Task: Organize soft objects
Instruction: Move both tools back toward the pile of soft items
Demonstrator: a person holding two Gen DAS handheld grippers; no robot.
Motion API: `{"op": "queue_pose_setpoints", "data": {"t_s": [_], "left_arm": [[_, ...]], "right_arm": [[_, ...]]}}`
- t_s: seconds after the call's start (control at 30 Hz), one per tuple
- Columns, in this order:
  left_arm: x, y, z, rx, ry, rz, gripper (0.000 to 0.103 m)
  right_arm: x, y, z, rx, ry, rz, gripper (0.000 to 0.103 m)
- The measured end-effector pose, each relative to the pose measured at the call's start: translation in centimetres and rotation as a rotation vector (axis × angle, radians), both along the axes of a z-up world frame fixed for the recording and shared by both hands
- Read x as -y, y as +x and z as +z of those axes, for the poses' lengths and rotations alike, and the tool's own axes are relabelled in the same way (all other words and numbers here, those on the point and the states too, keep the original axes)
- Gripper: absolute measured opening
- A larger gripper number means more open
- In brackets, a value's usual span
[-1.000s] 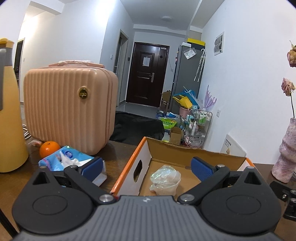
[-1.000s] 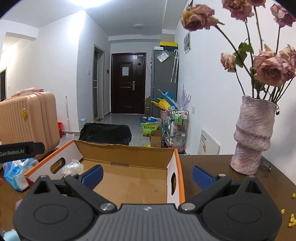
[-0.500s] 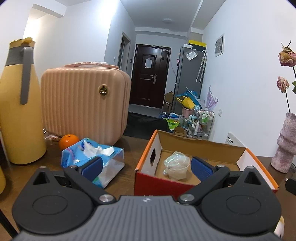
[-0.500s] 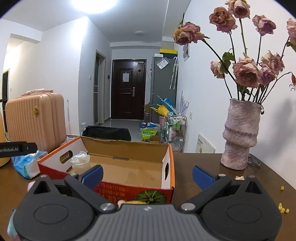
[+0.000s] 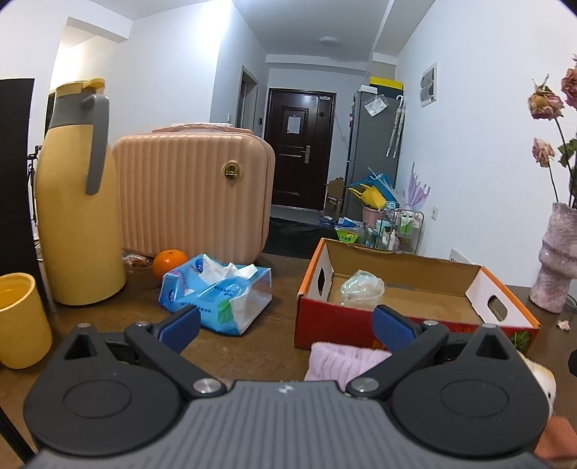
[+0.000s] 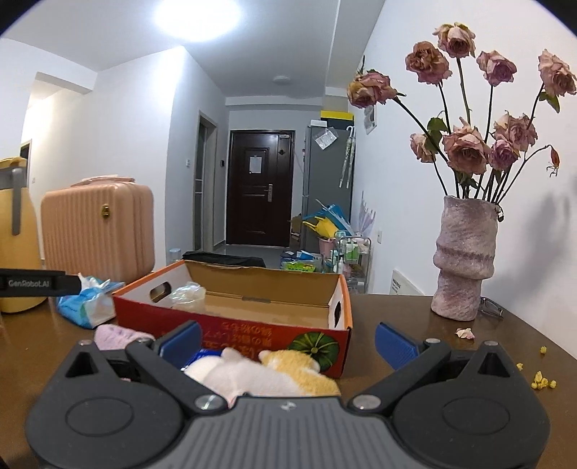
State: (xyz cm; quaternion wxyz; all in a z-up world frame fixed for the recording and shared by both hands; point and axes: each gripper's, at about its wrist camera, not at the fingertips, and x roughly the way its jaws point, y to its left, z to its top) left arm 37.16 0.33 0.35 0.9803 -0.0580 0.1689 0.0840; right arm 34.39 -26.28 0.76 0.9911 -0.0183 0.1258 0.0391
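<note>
Both claws agape before cardboard box (image 6: 230, 321)

Ceiling light (image 6: 197, 17) blew out white in my right view, room was evenly bright. Heavy fisheye bend and dark corners; plush toy (image 6: 263, 375) up close looked soft.

Both wrist views sit low over the table's (image 5: 230, 353) near edge, facing the hallway door; the left looks from further left, apparently, and both share the cardboard box (image 5: 404, 317) (image 6: 252, 317) close ahead
</note>
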Motion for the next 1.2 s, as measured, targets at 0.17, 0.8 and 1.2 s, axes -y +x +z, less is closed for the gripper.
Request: {"op": "queue_pose_setpoints", "data": {"t_s": [0.17,0.8,1.2], "left_arm": [[-0.1,-2.2,-0.1,0.005,0.021,-0.021,0.103],[-0.2,-7.4,-1.6,-0.061,0.037,-0.079,0.103],[-0.2,-7.2,-2.0,-0.087,0.020,-0.103,0.103]], "right_arm": [[-0.4,-1.9,-0.3,0.003,-0.007,0.010,0.103],[0.1,-6.6,-2.4,-0.060,-0.006,0.013,0.103],[0.4,-6.0,-3.4,-0.121,-0.006,-0.007,0.103]]}}
